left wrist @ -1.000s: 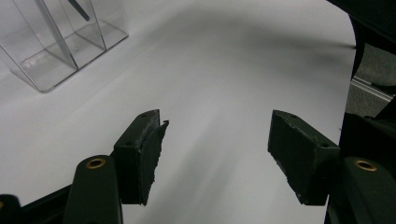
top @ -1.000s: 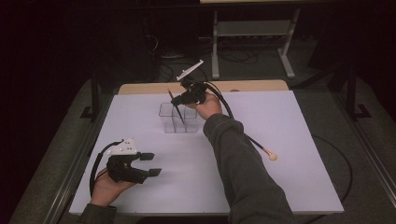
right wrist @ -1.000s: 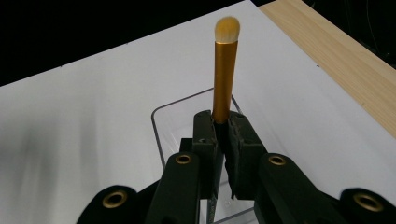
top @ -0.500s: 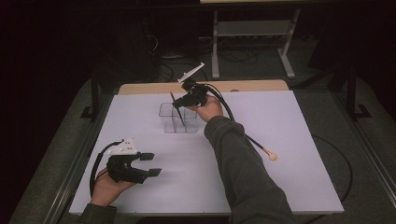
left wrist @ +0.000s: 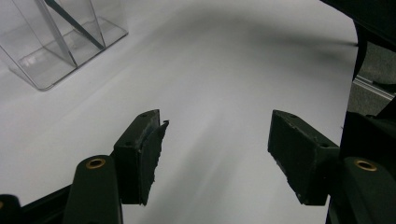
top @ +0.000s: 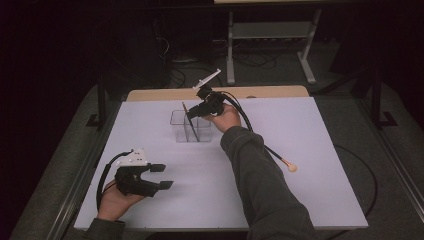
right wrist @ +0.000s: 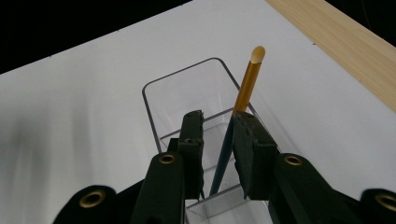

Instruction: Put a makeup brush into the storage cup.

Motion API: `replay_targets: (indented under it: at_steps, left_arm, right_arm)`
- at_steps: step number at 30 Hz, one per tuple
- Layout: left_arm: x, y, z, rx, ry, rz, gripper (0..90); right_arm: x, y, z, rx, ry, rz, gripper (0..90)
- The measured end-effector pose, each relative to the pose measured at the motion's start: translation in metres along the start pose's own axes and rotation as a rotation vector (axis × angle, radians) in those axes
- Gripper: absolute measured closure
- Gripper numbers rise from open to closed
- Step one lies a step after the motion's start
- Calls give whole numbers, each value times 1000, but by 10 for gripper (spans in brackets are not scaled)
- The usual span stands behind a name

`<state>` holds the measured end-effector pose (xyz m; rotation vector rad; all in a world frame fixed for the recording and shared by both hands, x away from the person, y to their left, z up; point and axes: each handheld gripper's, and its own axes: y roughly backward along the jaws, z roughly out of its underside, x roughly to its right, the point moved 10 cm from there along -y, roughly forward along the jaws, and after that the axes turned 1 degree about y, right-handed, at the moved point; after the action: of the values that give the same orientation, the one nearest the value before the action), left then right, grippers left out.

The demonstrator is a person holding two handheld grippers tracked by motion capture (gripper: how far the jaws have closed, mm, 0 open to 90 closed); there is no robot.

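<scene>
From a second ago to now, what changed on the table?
The right gripper above the clear box has just been opening its jaws, and the pencil standing in the box now has a gap beside it between them. So it is being let go. The hand barely moved. The left gripper stayed open and resting near the table's front edge, and the brush lying on the table did not move.

The high view looks forward and down from above the person's side, taking in the whole white counter (top: 310, 150) from some way off. Each gripper view rides close, looking along its own black fingers. All three share the clear container (top: 192, 127), seen far in the left gripper view and directly below in the right.
</scene>
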<state>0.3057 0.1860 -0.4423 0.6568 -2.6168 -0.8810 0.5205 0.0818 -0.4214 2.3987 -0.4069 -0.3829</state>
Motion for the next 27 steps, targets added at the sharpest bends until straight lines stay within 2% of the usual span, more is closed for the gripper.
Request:
replay_targets:
  at_steps: [17,18,27]
  left_arm:
    - [-2,-1,2,-2,-7,-4,342]
    - [-1,-1,3,-5,5,-5,342]
    - [-2,-1,3,-7,5,-7,334]
  right_arm:
    - [-4,16,6,19,-4,1,656]
    - [-4,17,5,27,5,0,653]
    - [-6,28,10,40,-12,4,621]
